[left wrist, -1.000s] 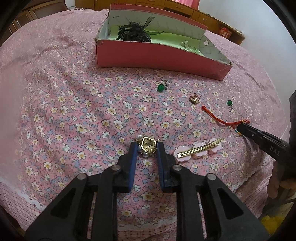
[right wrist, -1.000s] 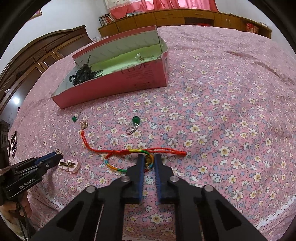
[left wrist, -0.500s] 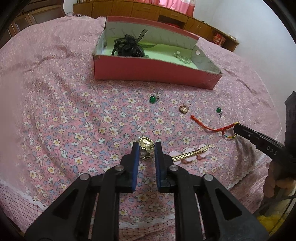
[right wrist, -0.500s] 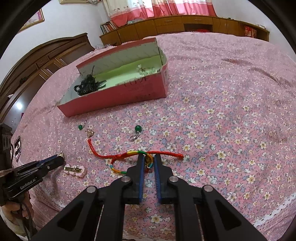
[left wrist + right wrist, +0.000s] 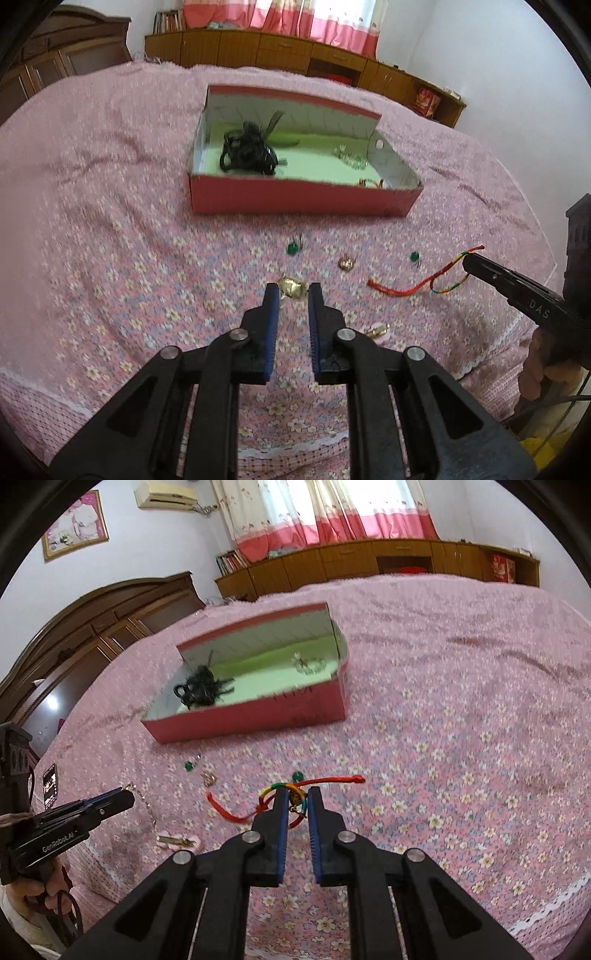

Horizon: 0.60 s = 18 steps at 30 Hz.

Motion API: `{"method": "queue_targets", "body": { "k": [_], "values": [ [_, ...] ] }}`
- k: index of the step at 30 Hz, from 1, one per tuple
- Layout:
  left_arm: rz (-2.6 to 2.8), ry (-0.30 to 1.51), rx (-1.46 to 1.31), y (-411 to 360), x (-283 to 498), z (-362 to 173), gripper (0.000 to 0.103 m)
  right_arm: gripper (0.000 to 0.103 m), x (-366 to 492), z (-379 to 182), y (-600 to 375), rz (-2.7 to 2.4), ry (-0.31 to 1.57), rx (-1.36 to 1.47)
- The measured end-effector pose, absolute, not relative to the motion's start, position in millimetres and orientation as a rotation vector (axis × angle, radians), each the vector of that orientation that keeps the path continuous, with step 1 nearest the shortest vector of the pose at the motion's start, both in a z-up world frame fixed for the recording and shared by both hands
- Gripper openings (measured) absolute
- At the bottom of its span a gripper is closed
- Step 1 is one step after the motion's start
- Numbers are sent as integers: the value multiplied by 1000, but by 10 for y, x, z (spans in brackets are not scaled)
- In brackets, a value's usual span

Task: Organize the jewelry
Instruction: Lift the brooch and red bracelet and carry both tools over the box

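Your left gripper [image 5: 292, 290] is clenched on a gold brooch [image 5: 291, 287], pinched between the blue pads [image 5: 272, 295] at their tips. From the right wrist view, a thin chain [image 5: 144, 805] hangs from those tips toward the bedspread [image 5: 110, 221].

Your right gripper [image 5: 294, 796] is clenched on a braided bracelet of red and multicoloured cord [image 5: 295, 794]. The cord loops around the fingertips [image 5: 280, 797]. One red tail runs right to a knot; the other trails down to the left.

Below the left gripper, toward the near edge of the bed, a pink hair clip with a gold bar [image 5: 177, 840] lies flat on the bedspread. Between the grippers and the box, three small pieces lie loose and well apart from one another:
- a green bead earring [image 5: 292, 248], nearest the box;
- a small gold charm [image 5: 346, 262], to its right;
- a second green bead earring [image 5: 414, 256], farther right, just beyond the bracelet.

The pink cardboard box [image 5: 295, 197] sits open toward the middle of the bed, with its lid standing up at the far side. Inside, on the green floor:
- a black ribbon hair piece [image 5: 247, 151] lies at the left end;
- a clear beaded piece [image 5: 351, 158] lies at the right end;
- small gold items [image 5: 371, 182] rest against the near wall in the right corner.

Wooden cabinets [image 5: 369, 565] line the far wall beneath pink curtains [image 5: 332, 513].
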<state>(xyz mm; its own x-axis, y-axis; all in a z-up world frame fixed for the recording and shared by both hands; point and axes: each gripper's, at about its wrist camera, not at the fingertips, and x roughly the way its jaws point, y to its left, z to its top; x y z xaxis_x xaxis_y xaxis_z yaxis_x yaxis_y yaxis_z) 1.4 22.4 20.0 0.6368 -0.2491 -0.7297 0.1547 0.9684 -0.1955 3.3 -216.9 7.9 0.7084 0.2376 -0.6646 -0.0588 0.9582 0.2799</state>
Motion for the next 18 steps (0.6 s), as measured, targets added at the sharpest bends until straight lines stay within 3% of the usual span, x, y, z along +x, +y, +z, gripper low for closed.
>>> {"method": "queue_targets", "body": {
  "k": [18],
  "values": [
    [-234,728,-110,181,89,491,5,12,49,470,-2065,202,626,202]
  ]
}}
